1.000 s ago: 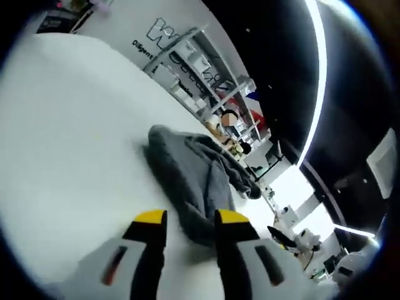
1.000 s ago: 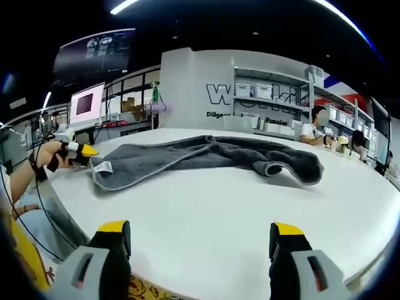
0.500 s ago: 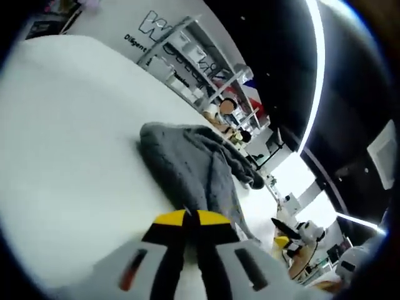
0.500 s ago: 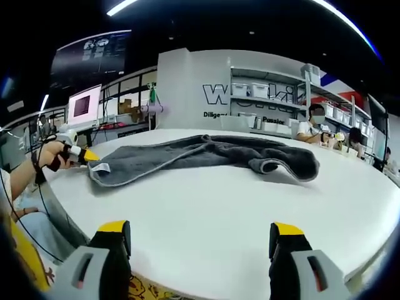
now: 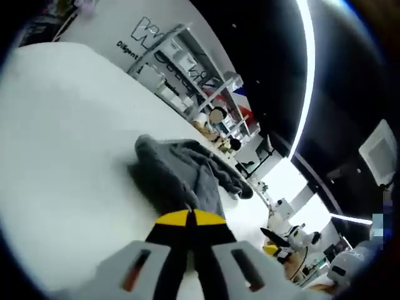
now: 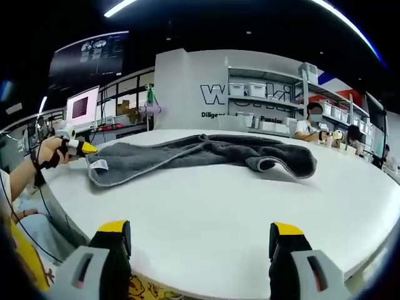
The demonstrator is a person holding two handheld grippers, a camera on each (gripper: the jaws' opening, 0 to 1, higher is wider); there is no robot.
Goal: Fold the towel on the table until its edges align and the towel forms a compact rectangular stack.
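A grey towel (image 6: 200,156) lies crumpled lengthways across the white table (image 6: 206,231), with a white label (image 6: 99,164) near its left corner. In the right gripper view, my left gripper (image 6: 85,149) comes in from the left in a person's hand (image 6: 47,155) and is shut on that corner. The left gripper view has the yellow tips of my left gripper (image 5: 190,218) pressed together on the near end of the towel (image 5: 187,172), which runs away from them. My right gripper (image 6: 200,232) is open over the table's near edge, well short of the towel, with nothing between its fingers.
Behind the table stand a grey wall with lettering (image 6: 215,94) and shelves with white bins (image 6: 262,103). People sit at the far right (image 6: 312,122). A monitor (image 6: 81,106) and cluttered desks are at the left. Bare tabletop lies between my right gripper and the towel.
My left gripper went from open to shut on the towel's corner and has raised it slightly. The right gripper has stayed open and still.
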